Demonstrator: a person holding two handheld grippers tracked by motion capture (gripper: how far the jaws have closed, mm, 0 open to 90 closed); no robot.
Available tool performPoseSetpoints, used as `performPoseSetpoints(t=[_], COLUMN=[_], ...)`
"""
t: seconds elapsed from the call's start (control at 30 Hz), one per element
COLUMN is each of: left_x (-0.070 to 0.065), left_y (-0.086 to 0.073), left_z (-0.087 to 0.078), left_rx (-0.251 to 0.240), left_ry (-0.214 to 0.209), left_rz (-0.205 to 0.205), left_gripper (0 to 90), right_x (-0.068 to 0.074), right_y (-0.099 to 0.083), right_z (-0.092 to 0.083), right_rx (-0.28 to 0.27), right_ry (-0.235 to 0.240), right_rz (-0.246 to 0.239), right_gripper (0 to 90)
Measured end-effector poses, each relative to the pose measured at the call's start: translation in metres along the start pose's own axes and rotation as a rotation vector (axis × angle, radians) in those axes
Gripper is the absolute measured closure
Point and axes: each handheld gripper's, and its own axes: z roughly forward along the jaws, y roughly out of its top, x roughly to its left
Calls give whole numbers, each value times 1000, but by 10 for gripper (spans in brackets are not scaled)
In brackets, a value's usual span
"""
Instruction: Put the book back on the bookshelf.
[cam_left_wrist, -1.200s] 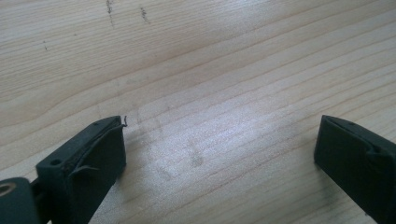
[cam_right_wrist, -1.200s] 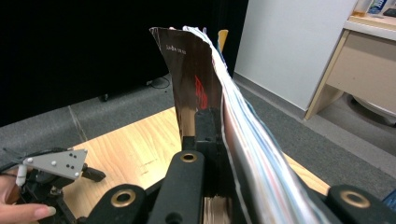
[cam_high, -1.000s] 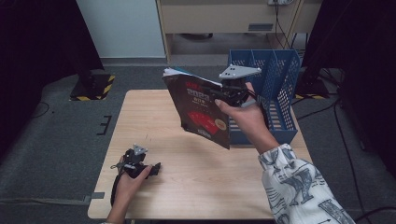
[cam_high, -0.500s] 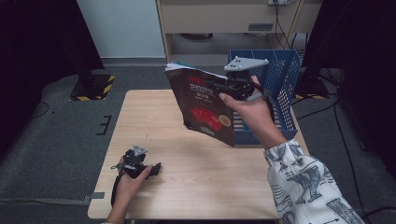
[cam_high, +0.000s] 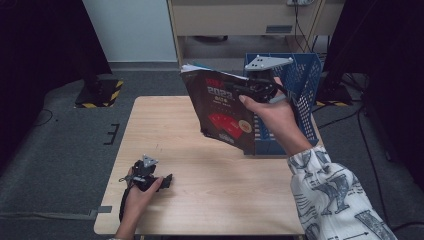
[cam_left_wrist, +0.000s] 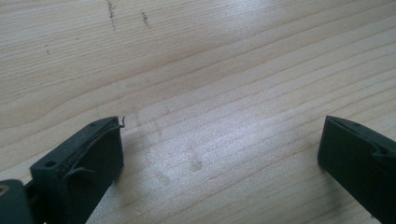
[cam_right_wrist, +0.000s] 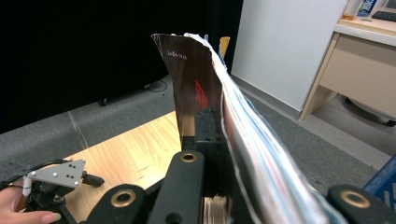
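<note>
A dark book (cam_high: 225, 112) with red cover graphics hangs upright in the air over the table's right half, just left of a blue mesh basket (cam_high: 305, 82). My right gripper (cam_high: 245, 91) is shut on the book's upper edge. In the right gripper view the jaws clamp the book (cam_right_wrist: 196, 88), whose pages fan out to the right. My left gripper (cam_high: 164, 181) rests on the wooden table (cam_high: 210, 200) near the front left. Its jaws stand wide apart over bare wood (cam_left_wrist: 210, 70) in the left gripper view, so the left gripper (cam_left_wrist: 219, 144) is open.
The blue basket stands at the table's right edge. Behind the table is a beige cabinet (cam_high: 240, 20). A black stand with a yellow-striped base (cam_high: 97, 92) sits on the grey floor at the left. My left gripper (cam_right_wrist: 91, 179) shows far below in the right gripper view.
The right gripper has carried the book slightly up and to the right, closer to the basket. The left gripper has stayed in place on the table.
</note>
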Motion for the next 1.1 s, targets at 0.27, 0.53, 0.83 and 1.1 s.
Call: performPoseSetpoints(t=[0.27, 0.53, 0.83, 1.1], left_x=[0, 0, -1, -1], left_y=[-1, -1, -1, -2], left_z=[0, 1, 1, 1], left_rx=[-8, -10, -15, -21], left_ry=[1, 1, 1, 2], left_rz=[-3, -4, -4, -5], left_gripper=[0, 0, 0, 0], right_x=[-9, -21, -39, -50], right_y=[5, 7, 3, 0], right_z=[-12, -23, -35, -43], right_rx=[-20, -25, -27, -18], right_ry=[-25, -45, -85, -102], right_rz=[-4, 4, 21, 25], right_gripper=[870, 870, 870, 870])
